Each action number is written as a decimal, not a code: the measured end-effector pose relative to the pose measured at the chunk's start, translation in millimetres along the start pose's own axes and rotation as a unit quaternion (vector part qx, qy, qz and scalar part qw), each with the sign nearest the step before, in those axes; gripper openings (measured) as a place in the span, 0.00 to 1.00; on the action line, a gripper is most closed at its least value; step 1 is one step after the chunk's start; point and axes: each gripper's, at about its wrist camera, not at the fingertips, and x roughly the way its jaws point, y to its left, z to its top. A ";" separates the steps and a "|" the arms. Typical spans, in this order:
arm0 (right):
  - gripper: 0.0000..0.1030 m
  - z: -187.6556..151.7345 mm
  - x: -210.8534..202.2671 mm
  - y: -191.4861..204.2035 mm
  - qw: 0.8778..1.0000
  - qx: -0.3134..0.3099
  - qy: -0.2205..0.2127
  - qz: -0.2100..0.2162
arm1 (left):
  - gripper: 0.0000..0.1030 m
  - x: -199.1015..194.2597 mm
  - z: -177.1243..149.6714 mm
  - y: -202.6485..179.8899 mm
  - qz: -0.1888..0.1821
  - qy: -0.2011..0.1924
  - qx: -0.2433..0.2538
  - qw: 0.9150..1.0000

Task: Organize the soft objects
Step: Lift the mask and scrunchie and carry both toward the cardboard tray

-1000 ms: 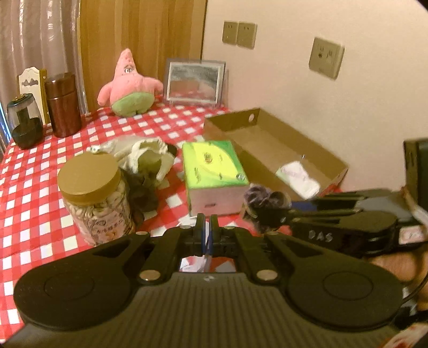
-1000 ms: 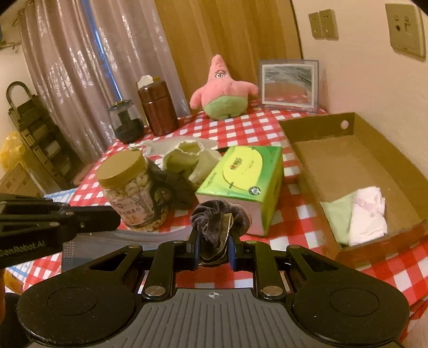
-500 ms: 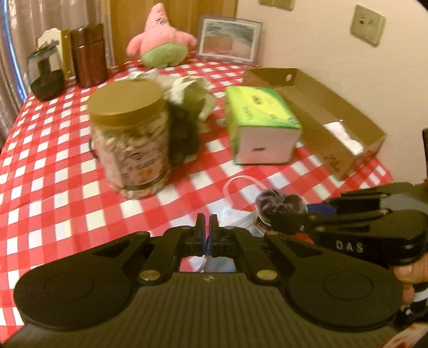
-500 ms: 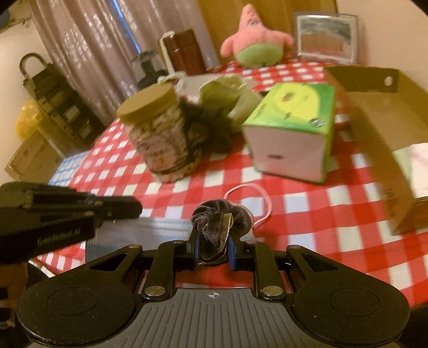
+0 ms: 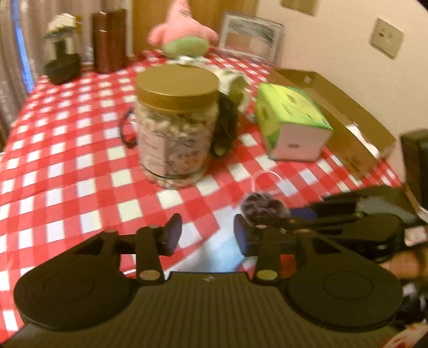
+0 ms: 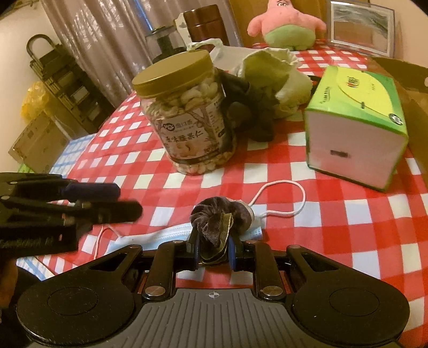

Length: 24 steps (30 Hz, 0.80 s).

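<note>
My right gripper (image 6: 213, 251) is shut on a dark velvet scrunchie (image 6: 219, 216), low over the near part of the checked table (image 6: 361, 227). Under the scrunchie a light blue face mask (image 6: 165, 235) lies flat on the cloth, one white ear loop stretched to the right. My left gripper (image 5: 207, 238) hovers over the mask (image 5: 219, 254); its jaws are opening and nothing is between the pads. In the left wrist view the right gripper (image 5: 278, 218) comes in from the right with the scrunchie (image 5: 263, 206). The left gripper (image 6: 128, 199) shows at the left of the right wrist view.
A nut jar (image 6: 190, 115) with a gold lid stands mid-table. Behind it lie a dark cloth (image 6: 254, 112) and a pale green cloth (image 6: 270, 69). A green tissue box (image 6: 355, 125) and an open cardboard box (image 5: 334, 107) sit right. A pink star plush (image 6: 286, 24) sits at the back.
Both grippers have sunk toward the near part of the table. The left gripper's jaws, shut before, now stand apart. The right gripper still grips the scrunchie.
</note>
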 end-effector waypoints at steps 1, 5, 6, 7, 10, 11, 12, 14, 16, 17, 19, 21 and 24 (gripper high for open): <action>0.20 0.5 0.7 -0.6 1.000 0.000 0.000 -0.002 | 0.46 3.0 0.8 0.3 -0.007 0.009 0.007 1.000; 0.20 0.0 2.7 -10.3 1.000 0.016 0.007 0.002 | 0.46 13.7 -2.3 -13.5 -0.026 0.036 0.104 0.994; 0.20 -0.1 2.7 -12.7 1.000 0.018 0.007 0.004 | 0.46 16.8 -4.3 -18.5 -0.035 0.046 0.130 0.990; 0.20 0.2 2.8 -14.2 1.000 0.019 0.007 0.006 | 0.44 19.6 -6.4 -23.7 -0.041 0.053 0.150 0.986; 0.20 1.6 2.2 -14.5 1.000 0.021 0.008 0.008 | 0.38 30.3 -13.9 -35.8 -0.049 0.076 0.194 0.977; 0.20 2.0 2.1 -14.7 1.000 0.020 0.008 0.009 | 0.38 34.2 -16.3 -39.5 -0.044 0.081 0.208 0.974; 0.20 2.2 1.9 -15.0 1.000 0.020 0.008 0.009 | 0.38 37.8 -18.5 -42.7 -0.034 0.083 0.222 0.971; 0.20 2.6 1.1 -16.1 1.000 0.022 0.007 0.010 | 0.38 43.9 -22.5 -47.2 -0.017 0.091 0.243 0.965; 0.20 2.9 -0.9 -18.0 1.000 0.026 0.005 0.011 | 0.35 48.0 -24.9 -49.5 -0.005 0.095 0.255 0.962; 0.20 3.1 -1.9 -18.6 1.000 0.027 0.003 0.011 | 0.30 49.4 -25.6 -48.5 -0.002 0.097 0.255 0.962; 0.20 3.1 -5.3 -19.8 0.999 0.031 -0.001 0.011 | 0.23 49.8 -23.4 -44.0 -0.005 0.099 0.238 0.966; 0.20 3.6 -9.7 -21.3 0.999 0.034 -0.006 0.011 | 0.12 49.3 -19.4 -42.2 -0.006 0.100 0.225 0.969; 0.20 5.1 -20.9 -24.3 0.999 0.039 -0.020 0.007 | 0.05 44.8 -13.8 -41.0 -0.012 0.091 0.189 0.978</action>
